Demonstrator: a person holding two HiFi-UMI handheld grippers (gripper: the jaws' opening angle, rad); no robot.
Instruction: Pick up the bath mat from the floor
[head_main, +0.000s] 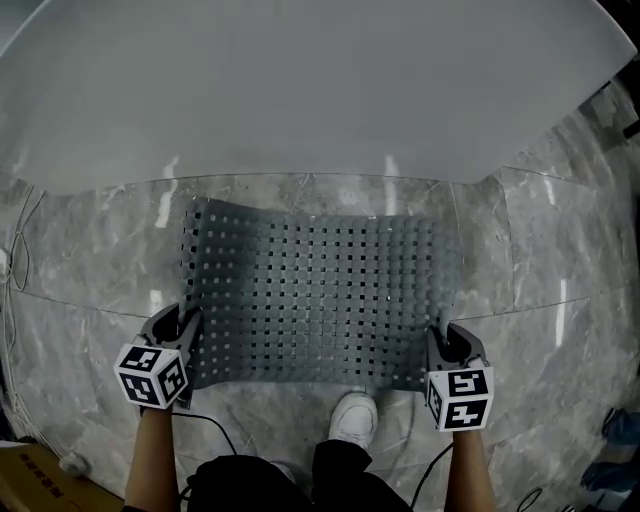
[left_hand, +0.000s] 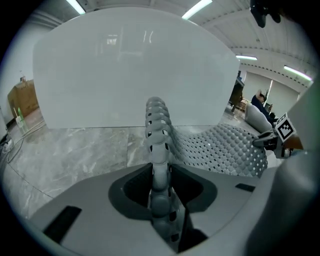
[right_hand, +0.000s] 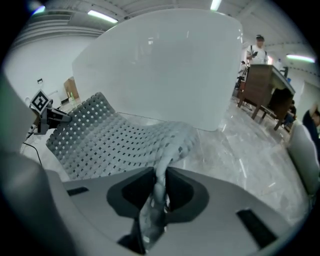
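A grey perforated bath mat (head_main: 315, 300) lies spread on the marble floor in front of a white bathtub. My left gripper (head_main: 185, 328) is shut on the mat's near left corner, and my right gripper (head_main: 443, 345) is shut on its near right corner. In the left gripper view the mat's edge (left_hand: 157, 145) stands upright, pinched between the jaws. In the right gripper view the mat (right_hand: 120, 140) bunches into the jaws and curves up toward the other gripper (right_hand: 42, 112). Both near corners are lifted a little off the floor.
The white bathtub (head_main: 300, 90) fills the far side. My white shoe (head_main: 354, 418) stands just behind the mat's near edge. Cables (head_main: 215, 430) trail on the floor by my legs. A cardboard box (head_main: 30, 480) sits at the near left. People and furniture show far off at the right.
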